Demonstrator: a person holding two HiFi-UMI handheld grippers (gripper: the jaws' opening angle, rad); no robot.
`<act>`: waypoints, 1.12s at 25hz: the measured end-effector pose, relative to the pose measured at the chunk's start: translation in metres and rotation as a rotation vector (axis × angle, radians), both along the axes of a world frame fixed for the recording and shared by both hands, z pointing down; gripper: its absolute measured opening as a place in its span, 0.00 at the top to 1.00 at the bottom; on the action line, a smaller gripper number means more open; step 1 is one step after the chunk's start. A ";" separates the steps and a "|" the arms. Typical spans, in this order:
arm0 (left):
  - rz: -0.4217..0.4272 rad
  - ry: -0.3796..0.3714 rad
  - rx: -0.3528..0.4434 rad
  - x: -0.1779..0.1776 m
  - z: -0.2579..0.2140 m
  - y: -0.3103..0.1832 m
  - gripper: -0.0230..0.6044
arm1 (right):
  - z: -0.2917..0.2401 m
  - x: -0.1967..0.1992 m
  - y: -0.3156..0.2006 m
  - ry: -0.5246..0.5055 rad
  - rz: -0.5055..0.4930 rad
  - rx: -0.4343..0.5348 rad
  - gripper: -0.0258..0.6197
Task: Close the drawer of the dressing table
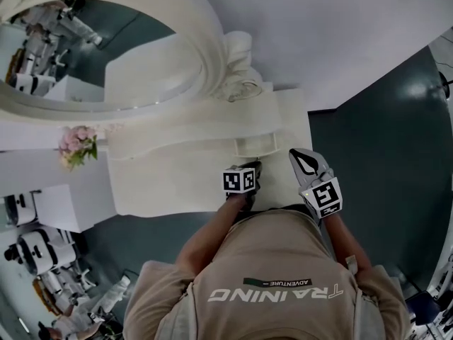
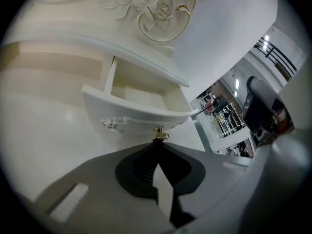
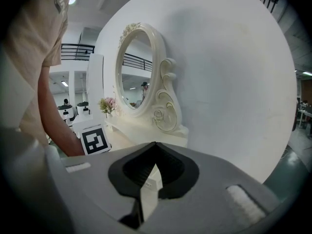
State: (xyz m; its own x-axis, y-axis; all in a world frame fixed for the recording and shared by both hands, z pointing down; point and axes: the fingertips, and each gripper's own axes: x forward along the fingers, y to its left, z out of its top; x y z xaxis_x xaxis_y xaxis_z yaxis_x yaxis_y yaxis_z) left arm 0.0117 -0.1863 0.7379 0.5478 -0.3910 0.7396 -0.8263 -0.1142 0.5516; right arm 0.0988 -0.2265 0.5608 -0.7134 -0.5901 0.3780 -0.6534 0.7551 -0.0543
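In the left gripper view's centre, the drawer (image 2: 139,117) stands pulled out of the dressing table (image 1: 177,176). The left gripper (image 2: 157,143) has its 2 jaws together, tips at the gold knob (image 2: 159,134) (grip unclear). The right gripper (image 3: 155,144) is closed, empty.

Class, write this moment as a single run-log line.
drawer: open | left gripper: shut, tips at gold knob | right gripper: shut, empty
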 end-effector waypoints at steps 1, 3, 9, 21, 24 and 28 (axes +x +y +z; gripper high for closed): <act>0.001 -0.006 0.001 -0.001 0.000 0.000 0.93 | 0.000 -0.002 -0.002 -0.003 -0.001 -0.002 0.96; 0.003 -0.013 0.001 -0.001 0.000 -0.001 0.93 | -0.001 -0.007 -0.005 -0.005 -0.005 -0.007 0.96; 0.014 -0.021 0.002 0.001 -0.001 -0.008 0.93 | -0.003 -0.014 -0.010 -0.010 0.003 -0.013 0.96; -0.004 -0.059 0.036 -0.005 -0.005 -0.024 0.93 | 0.003 -0.012 -0.011 -0.014 0.023 -0.029 0.96; 0.010 -0.058 0.031 -0.007 -0.005 -0.028 0.93 | 0.010 -0.010 -0.010 -0.003 0.029 -0.044 0.96; 0.003 -0.059 0.040 -0.009 -0.006 -0.032 0.93 | 0.007 -0.013 -0.012 -0.014 0.028 -0.038 0.96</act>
State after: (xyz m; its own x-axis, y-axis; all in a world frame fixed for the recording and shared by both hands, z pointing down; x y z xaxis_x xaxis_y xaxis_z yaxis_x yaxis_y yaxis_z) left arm 0.0030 -0.2183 0.7315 0.5055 -0.4193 0.7541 -0.8565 -0.1383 0.4972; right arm 0.0861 -0.2382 0.5675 -0.7018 -0.5955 0.3910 -0.6735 0.7334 -0.0920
